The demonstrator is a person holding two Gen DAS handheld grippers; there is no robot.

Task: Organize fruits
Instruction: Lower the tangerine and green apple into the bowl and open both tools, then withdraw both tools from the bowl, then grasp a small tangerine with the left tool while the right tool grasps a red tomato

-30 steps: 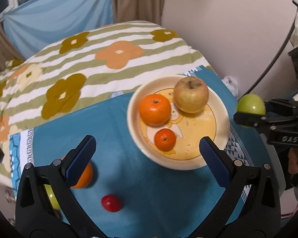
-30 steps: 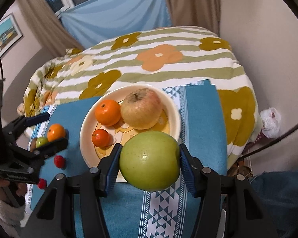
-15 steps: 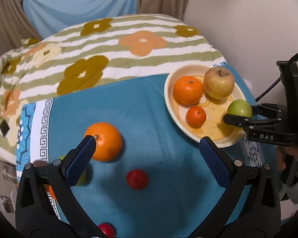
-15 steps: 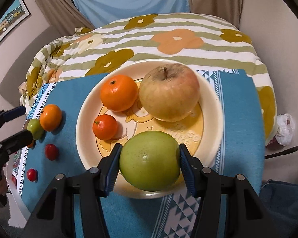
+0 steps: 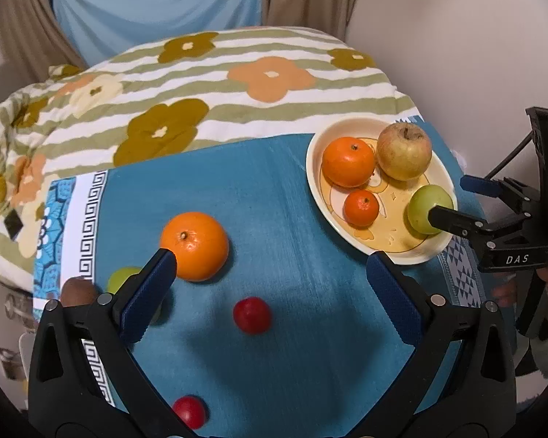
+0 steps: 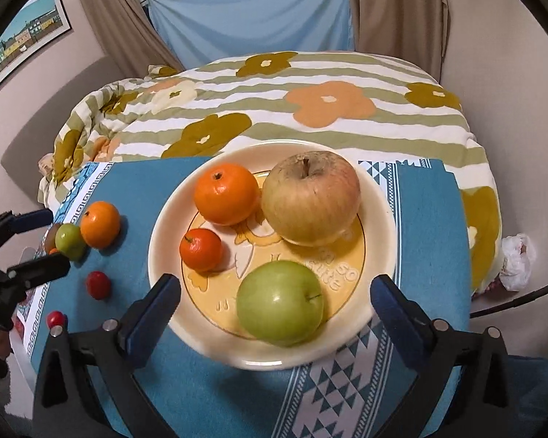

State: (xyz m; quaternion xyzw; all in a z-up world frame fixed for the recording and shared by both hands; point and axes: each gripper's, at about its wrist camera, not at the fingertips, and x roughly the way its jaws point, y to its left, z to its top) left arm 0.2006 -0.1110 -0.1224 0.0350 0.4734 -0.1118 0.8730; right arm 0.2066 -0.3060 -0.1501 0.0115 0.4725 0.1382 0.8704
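Where the cream plate (image 6: 378, 219) fills the middle of the right wrist view, it holds four fruits: a large orange (image 6: 225, 194) at upper left, a yellow-red apple (image 6: 310, 197) at upper right, a small mandarin (image 6: 200, 249) at left, and a green apple (image 6: 279, 302) at the near edge. The right gripper (image 6: 276, 292) is opening, its blue pads wide apart on either side of the green apple and clear of it; the apple rests on the plate between them.

The right wrist view alone shows a framed picture (image 6: 22, 38) at upper left and a crumpled white bag (image 6: 515, 262) at right. The left wrist view alone shows a brown fruit (image 5: 77, 291) at lower left, partly hidden.

In the left wrist view the left gripper (image 5: 270, 277) stands wide and empty above the teal cloth (image 5: 274, 189). A loose orange (image 5: 195, 244) lies just beside its left pad, a red fruit (image 5: 252, 314) below the middle between the pads, another red fruit (image 5: 189, 411) at the bottom edge, and a small green fruit (image 5: 122, 278) behind the left finger.
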